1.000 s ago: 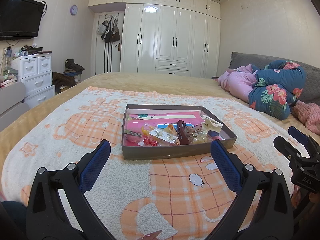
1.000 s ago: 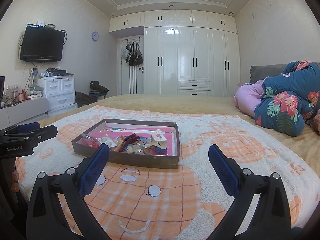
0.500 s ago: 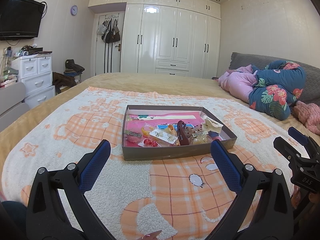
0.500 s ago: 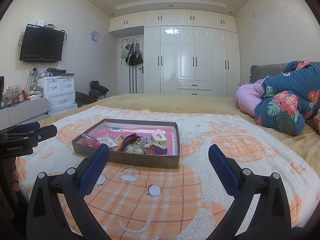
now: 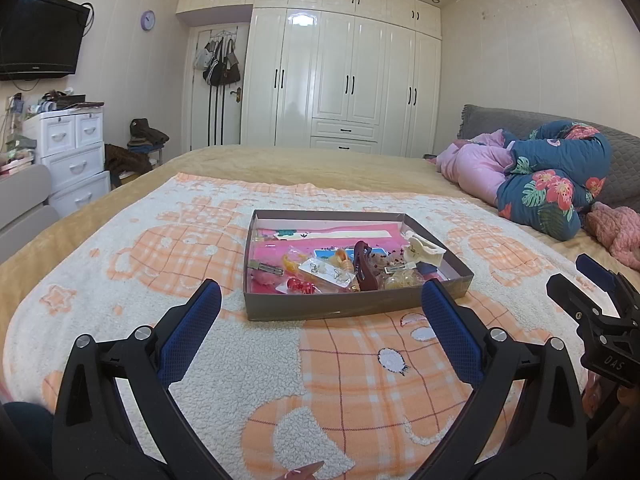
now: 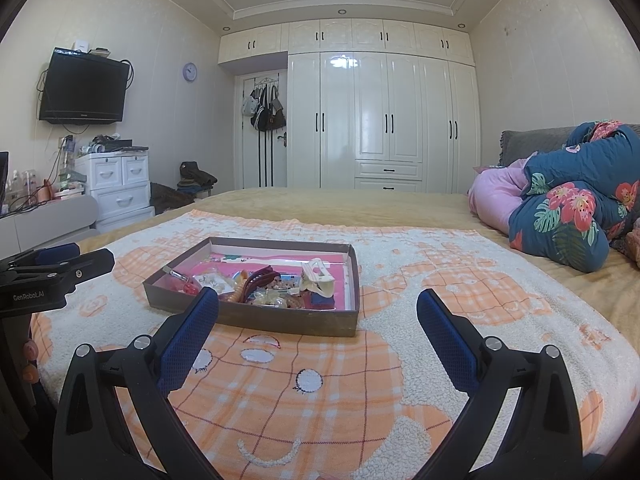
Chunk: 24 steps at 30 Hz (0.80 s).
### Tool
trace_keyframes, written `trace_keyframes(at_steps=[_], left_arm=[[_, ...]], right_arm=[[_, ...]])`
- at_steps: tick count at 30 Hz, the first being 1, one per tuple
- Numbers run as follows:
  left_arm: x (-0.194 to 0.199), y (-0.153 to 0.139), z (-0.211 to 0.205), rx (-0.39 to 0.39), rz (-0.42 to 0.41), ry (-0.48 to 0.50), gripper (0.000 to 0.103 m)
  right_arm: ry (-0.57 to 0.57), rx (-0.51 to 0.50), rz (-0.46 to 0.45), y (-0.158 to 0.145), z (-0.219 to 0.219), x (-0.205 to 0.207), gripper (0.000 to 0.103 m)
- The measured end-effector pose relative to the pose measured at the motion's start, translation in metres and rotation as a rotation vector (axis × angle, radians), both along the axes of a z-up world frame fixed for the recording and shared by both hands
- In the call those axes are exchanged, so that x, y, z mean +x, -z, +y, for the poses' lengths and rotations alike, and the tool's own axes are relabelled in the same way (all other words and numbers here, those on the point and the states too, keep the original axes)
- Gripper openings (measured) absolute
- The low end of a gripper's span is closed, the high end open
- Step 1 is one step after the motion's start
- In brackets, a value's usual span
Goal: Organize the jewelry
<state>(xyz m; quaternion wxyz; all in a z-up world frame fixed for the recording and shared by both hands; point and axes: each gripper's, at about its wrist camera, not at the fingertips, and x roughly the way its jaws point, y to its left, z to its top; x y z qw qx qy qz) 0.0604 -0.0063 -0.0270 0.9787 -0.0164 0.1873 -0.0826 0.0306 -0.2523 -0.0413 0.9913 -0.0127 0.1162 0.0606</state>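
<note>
A shallow brown box point(image 5: 348, 307) with a pink floor sits on the orange-and-white blanket point(image 5: 160, 256); it also shows in the right wrist view point(image 6: 280, 322). It holds several pieces: a dark red hair claw point(image 5: 363, 265), a cream hair claw point(image 5: 423, 250), red beads point(image 5: 298, 285), small bagged earrings point(image 5: 326, 271). My left gripper point(image 5: 318, 296) is open and empty, short of the box's near wall. My right gripper point(image 6: 318, 304) is open and empty, also short of the box.
Rolled floral and pink bedding point(image 5: 536, 184) lies at the right. A white drawer unit point(image 5: 68, 152) stands off the bed's left side. White wardrobes point(image 5: 344, 80) fill the far wall. The right gripper shows at the left view's right edge point(image 5: 600, 320).
</note>
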Motion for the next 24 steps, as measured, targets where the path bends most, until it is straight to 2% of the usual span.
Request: trace_keyframes(at_steps=[15, 19, 24], left_arm=[[0.0013, -0.0026, 0.0004, -0.016, 0.006, -0.010, 0.092], [0.0026, -0.0023, -0.0025, 0.013, 0.013, -0.044, 0.092], [0.0057, -0.0004, 0.0015, 0.005, 0.027, -0.044, 0.092]], right_arm=[[0.009, -0.008, -0.005, 0.0027, -0.0002, -0.0005, 0.097], [0.013, -0.007, -0.004, 0.0029, -0.0012, -0.0003, 0.097], [0.025, -0.002, 0.001, 0.0036, -0.0036, 0.0022, 0.097]])
